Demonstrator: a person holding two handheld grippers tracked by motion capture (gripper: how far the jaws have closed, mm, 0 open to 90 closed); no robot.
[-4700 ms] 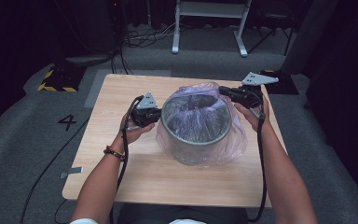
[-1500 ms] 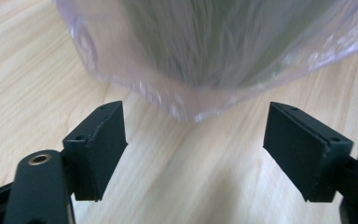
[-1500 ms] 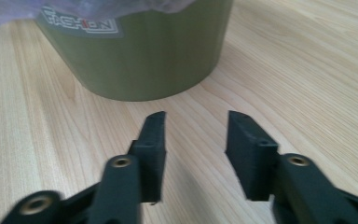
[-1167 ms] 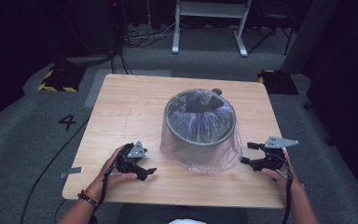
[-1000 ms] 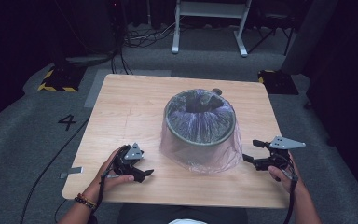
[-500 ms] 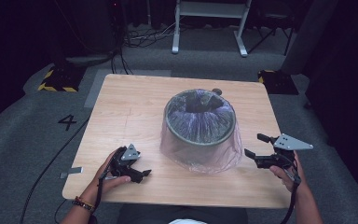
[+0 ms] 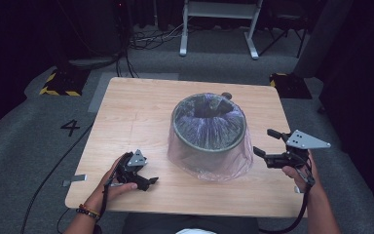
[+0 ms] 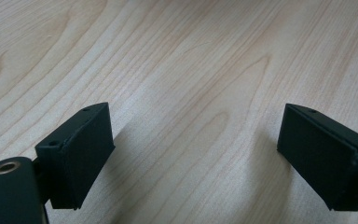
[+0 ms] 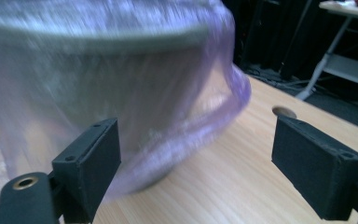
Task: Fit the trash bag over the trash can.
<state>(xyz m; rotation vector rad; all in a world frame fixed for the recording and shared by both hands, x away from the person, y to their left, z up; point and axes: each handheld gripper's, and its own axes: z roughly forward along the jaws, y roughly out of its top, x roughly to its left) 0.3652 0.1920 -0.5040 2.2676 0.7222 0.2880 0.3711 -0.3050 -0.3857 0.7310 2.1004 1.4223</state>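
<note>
Left gripper (image 7: 148, 182) rests on the wooden table (image 7: 131, 112) near its front edge, to the left of the bin (image 7: 208, 129); its jaws have just been opening and now stand wide, with bare wood between them. Right gripper (image 7: 265, 144) is held off the table at the bin's right side, jaws wide apart, gripping nothing (pads clear of the plastic). Metal bin stands upright mid-table, lined with a purple translucent bag (image 9: 121, 107) draped down its outer wall.
</note>
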